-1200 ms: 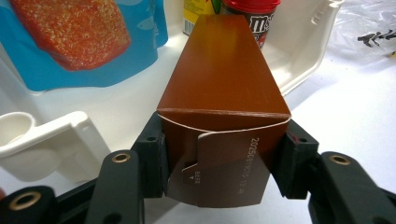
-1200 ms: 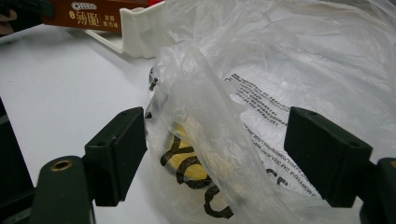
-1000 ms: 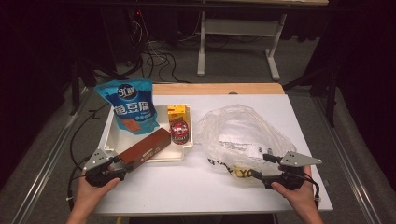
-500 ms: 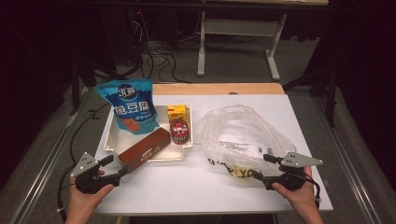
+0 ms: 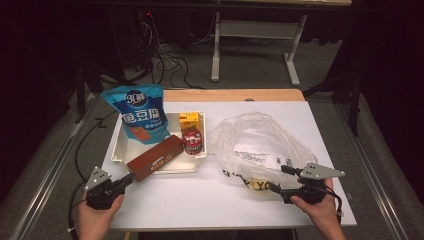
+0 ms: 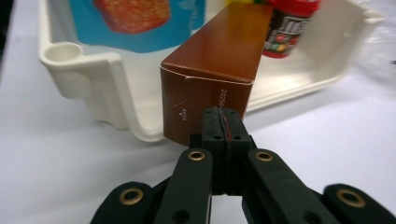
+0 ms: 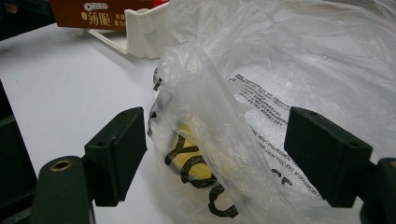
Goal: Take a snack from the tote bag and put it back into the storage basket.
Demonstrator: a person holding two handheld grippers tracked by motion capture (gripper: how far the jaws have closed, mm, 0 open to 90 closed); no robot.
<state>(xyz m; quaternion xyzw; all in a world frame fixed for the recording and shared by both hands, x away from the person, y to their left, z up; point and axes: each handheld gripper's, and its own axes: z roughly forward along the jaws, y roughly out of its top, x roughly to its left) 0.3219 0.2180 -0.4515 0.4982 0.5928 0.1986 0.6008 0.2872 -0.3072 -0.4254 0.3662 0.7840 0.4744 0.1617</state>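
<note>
The brown box (image 5: 155, 158) lies slanted in the white tray (image 5: 118, 147) at the table's left, its near end jutting over the near rim. Just short of that end, the left gripper (image 6: 224, 122) has its jaws pressed together on nothing. At the right, the right gripper (image 7: 215, 154) is spread wide around the plastic bag's (image 5: 255, 145) near edge.

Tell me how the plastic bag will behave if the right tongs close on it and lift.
The bag is thin, crumpled film, so it will probably sag and fold rather than hold its shape. It looks light for its bulk. A fold lies between the open right tongs, so they may catch only one layer, and the glossy film could slip.
</note>
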